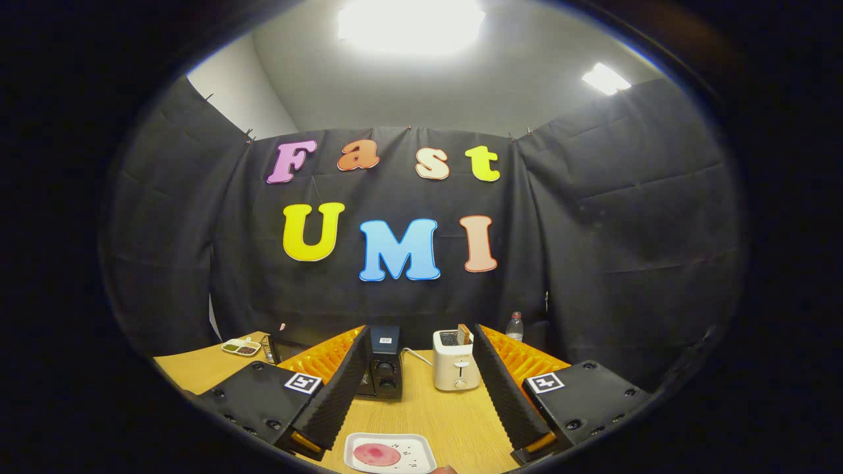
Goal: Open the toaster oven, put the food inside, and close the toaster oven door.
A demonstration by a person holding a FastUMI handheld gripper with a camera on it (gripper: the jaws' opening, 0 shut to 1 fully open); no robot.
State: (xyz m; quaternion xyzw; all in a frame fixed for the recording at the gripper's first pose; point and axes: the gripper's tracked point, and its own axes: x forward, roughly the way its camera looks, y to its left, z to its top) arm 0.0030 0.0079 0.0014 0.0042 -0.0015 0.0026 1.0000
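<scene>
Wooden table point(454, 421), pink food point(377, 454) on tray point(421, 449), jaws apart

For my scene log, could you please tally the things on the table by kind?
Appliances: 2, toaster oven and white toaster.
Dishes: 2, white plate with pink food, and small divided tray.
Bottles: 1, bottle.
Total: 5.
Gripper open.

**A staged recording booth set up as a kitchen counter**

Black cloth point(625, 217) hangs as walls on three sides under a plain ceiling with bright panel lights point(408, 23). A wooden table point(448, 415) carries kitchen things: a black toaster oven point(384, 365), a white toaster point(456, 368) and a water bottle point(514, 327) toward its far edge, a plate point(395, 454) at its near edge.
</scene>
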